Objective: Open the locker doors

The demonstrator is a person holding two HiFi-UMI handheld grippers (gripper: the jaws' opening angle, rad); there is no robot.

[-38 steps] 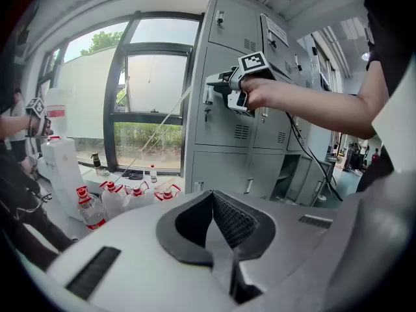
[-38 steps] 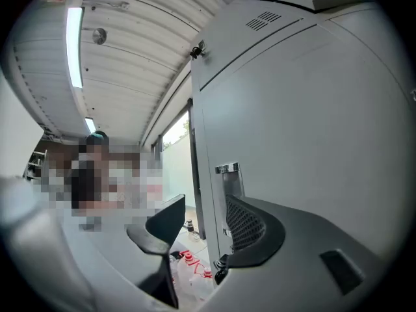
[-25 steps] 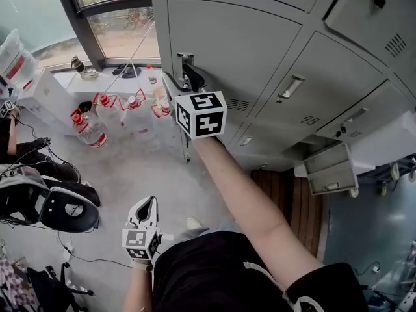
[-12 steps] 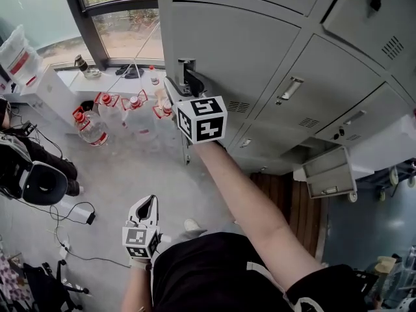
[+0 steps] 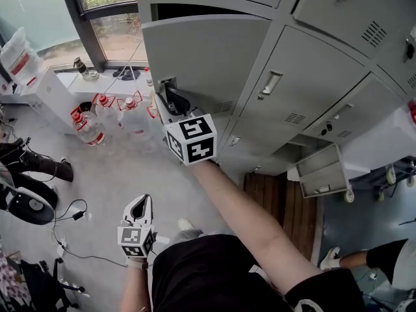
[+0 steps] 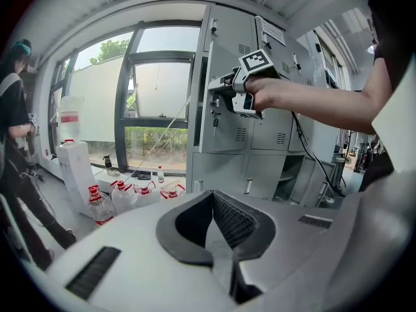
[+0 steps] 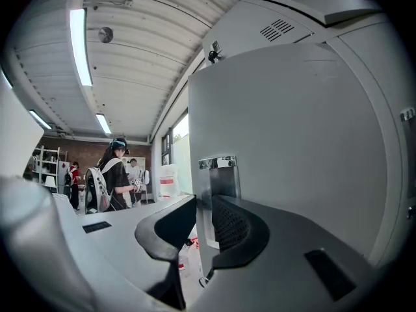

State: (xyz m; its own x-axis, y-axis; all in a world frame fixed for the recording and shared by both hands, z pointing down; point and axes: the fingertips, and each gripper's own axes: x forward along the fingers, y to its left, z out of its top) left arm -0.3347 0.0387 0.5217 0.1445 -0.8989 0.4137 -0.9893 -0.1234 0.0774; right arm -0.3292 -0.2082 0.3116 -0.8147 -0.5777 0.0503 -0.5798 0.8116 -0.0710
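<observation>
One locker door [image 5: 208, 54] at the left end stands partly swung out, with a dark gap above it. The neighbour doors [image 5: 305, 70] to its right sit flush shut, so most of the job looks left to do. Left gripper [image 5: 142, 201] hangs low, well apart from the lockers, jaws together with nothing in them. Right gripper [image 5: 170, 101], arm stretched forward and about level, has just been closing its jaws and now clamps the door's handle [image 7: 218, 174] between the pads.

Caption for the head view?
Right gripper, jaws just closed on the handle, holds a grey locker door ajar; left gripper hangs shut below.
</observation>
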